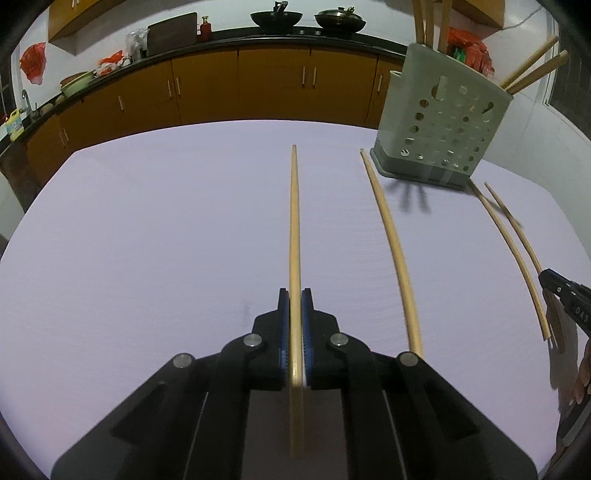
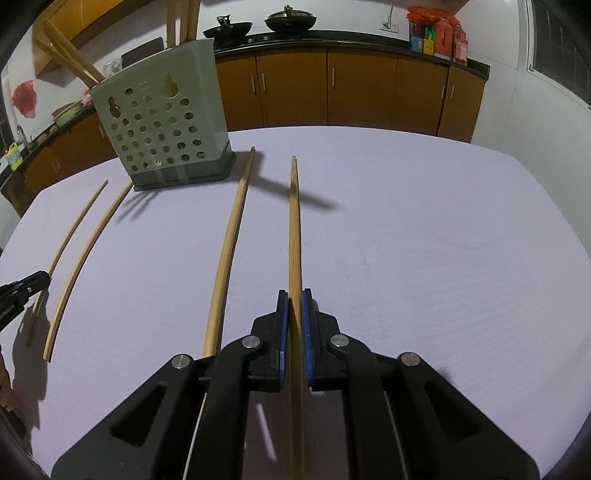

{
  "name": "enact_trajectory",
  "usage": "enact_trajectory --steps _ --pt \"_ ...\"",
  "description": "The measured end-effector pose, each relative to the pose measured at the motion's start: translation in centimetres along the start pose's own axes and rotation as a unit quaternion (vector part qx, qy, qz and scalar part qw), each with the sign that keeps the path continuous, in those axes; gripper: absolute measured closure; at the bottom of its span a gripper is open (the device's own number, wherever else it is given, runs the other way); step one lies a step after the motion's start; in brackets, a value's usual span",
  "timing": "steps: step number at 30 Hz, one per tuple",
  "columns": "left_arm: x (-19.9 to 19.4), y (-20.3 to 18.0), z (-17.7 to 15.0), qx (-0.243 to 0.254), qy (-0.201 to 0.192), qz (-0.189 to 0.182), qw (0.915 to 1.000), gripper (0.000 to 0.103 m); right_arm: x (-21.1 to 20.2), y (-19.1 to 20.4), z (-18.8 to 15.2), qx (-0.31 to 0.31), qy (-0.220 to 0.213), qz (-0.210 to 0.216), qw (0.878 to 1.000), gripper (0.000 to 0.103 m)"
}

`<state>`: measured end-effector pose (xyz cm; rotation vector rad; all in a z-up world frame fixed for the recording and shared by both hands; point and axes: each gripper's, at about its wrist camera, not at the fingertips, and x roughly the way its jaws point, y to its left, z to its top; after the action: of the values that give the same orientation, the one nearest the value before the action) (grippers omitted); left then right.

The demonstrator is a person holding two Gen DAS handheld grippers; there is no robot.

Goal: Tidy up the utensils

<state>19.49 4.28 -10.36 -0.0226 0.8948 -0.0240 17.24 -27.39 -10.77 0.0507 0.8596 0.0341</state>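
4 chopsticks lie roughly parallel on the lilac table (image 1: 147, 221), all pointing away toward the far edge. On the far left, the left gripper (image 1: 294, 295) is clenched on chopstick 1 (image 1: 294, 221), its blue pads pressed to either side of the stick near its thick end, and the stick runs straight ahead between the fingers. From the right wrist view this gripper shows only as a black tip at the left border, touching that stick. Just to the right lies chopstick 2 (image 1: 391, 251), free on the cloth, its thin tip ending near the left corner of the holder's base. The holder (image 1: 439, 125), a grey box with round holes, stands upright at the back of the table, between the tips of the 2 middle sticks; stored chopsticks (image 1: 535, 66) stick out of its top, some upright, 2 leaning to one side. Chopstick 3 (image 2: 229, 251) lies free further right, its tip close to the holder's other corner. On the far right, the right gripper (image 2: 294, 295) grips chopstick 4 (image 2: 294, 229) the same way, pads tight against its thick end. Whether either held stick is off the cloth is hard to judge. Behind the table run brown cabinets (image 2: 362, 88) with 2 woks (image 2: 291, 20) on the dark counter.
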Motion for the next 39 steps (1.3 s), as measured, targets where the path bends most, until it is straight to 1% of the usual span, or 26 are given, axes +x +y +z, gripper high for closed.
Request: enact_trajectory --steps 5,14,39 --pt "0.05 -0.11 0.17 -0.002 -0.001 0.002 1.0000 0.094 -0.03 0.10 -0.10 0.000 0.000 -0.003 1.000 0.095" --pt "0.19 0.23 0.03 -0.017 -0.001 -0.011 0.9998 0.094 0.04 0.33 -0.06 -0.005 0.001 -0.010 1.000 0.095" --pt "0.21 0.27 0.08 -0.017 -0.001 -0.011 0.9998 0.093 0.06 0.29 -0.13 -0.005 0.000 -0.010 1.000 0.095"
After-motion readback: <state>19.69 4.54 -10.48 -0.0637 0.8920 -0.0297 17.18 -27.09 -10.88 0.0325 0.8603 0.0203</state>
